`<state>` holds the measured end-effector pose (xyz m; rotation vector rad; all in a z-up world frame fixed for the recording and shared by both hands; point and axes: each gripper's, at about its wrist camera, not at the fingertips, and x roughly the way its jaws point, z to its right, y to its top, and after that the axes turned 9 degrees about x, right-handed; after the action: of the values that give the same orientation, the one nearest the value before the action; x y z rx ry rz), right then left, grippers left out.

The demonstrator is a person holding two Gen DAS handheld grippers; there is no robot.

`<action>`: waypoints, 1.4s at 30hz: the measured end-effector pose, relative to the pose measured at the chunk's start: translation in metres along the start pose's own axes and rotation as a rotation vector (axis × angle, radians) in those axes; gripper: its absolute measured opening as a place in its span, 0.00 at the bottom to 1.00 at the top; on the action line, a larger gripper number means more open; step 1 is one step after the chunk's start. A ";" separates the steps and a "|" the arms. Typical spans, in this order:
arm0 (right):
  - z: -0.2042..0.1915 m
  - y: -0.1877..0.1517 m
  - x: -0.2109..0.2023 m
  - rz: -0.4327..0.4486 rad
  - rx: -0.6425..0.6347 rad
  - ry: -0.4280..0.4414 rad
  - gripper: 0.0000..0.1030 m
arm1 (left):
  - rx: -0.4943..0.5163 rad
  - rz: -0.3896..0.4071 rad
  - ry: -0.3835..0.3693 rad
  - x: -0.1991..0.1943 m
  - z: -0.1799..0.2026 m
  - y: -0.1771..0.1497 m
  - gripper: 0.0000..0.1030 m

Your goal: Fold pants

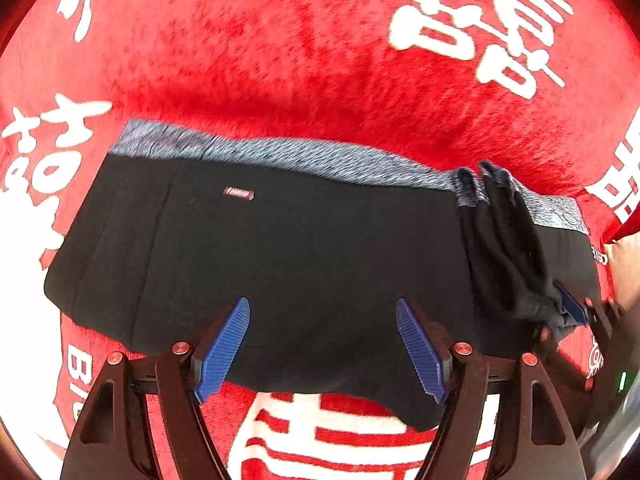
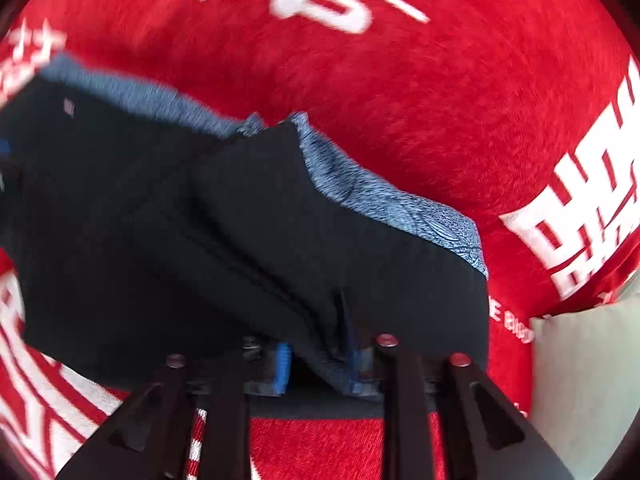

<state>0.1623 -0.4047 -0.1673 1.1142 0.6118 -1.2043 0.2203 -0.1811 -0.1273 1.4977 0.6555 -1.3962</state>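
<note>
One black pants (image 1: 300,264), folded, on red blanket (image 1: 280,60); left tongs (image 1: 322,350) spread, empty; right tongs (image 2: 318,364) pinching a cloth fold.

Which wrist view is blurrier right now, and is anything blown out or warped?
Right wrist: heavy motion smear over the pants and the gripper's blue pads. Left wrist: sharper, only the waistband streaks; white print on the red cloth is blown out at the left edge. Both views: fisheye bends the edges, corners are dark.
</note>
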 end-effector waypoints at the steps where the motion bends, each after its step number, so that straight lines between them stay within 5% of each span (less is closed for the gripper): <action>1: -0.005 -0.007 -0.007 0.006 -0.021 0.013 0.47 | 0.000 -0.002 -0.008 -0.001 -0.003 0.000 0.75; 6: -0.002 -0.033 -0.047 0.024 -0.055 0.136 0.51 | 0.072 0.003 -0.095 -0.022 0.031 0.004 0.75; 13: 0.095 -0.044 -0.051 -0.079 0.379 0.282 0.51 | 0.240 0.033 -0.250 -0.027 0.107 0.035 0.75; 17: 0.123 -0.051 -0.045 -0.100 0.470 0.304 0.51 | 0.272 -0.030 -0.264 0.009 0.134 0.048 0.73; 18: 0.128 -0.054 -0.042 -0.110 0.491 0.321 0.51 | 0.263 -0.058 -0.279 0.026 0.138 0.053 0.65; 19: 0.129 -0.057 -0.042 -0.118 0.506 0.333 0.51 | 0.254 -0.083 -0.299 0.028 0.138 0.052 0.35; 20: 0.132 -0.060 -0.041 -0.126 0.526 0.349 0.48 | 0.241 -0.127 -0.293 0.037 0.139 0.052 0.18; 24: 0.141 -0.069 -0.035 -0.155 0.565 0.390 0.34 | 0.208 -0.134 -0.319 0.030 0.134 0.046 0.11; 29: 0.150 -0.078 -0.036 -0.158 0.563 0.416 0.33 | 0.204 -0.173 -0.248 0.037 0.129 0.016 0.06; 32: 0.147 -0.082 -0.025 -0.193 0.545 0.422 0.33 | 0.158 -0.130 -0.273 0.040 0.119 0.008 0.06; 36: 0.160 -0.078 -0.023 -0.178 0.575 0.443 0.33 | 0.185 -0.092 -0.166 0.011 0.120 0.008 0.07; 42: 0.198 -0.045 -0.007 -0.141 0.653 0.433 0.33 | 0.231 -0.036 -0.142 -0.013 0.136 0.038 0.07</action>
<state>0.0838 -0.5805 -0.1021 1.9421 0.6452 -1.3336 0.1908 -0.3146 -0.0897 1.5523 0.4463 -1.6337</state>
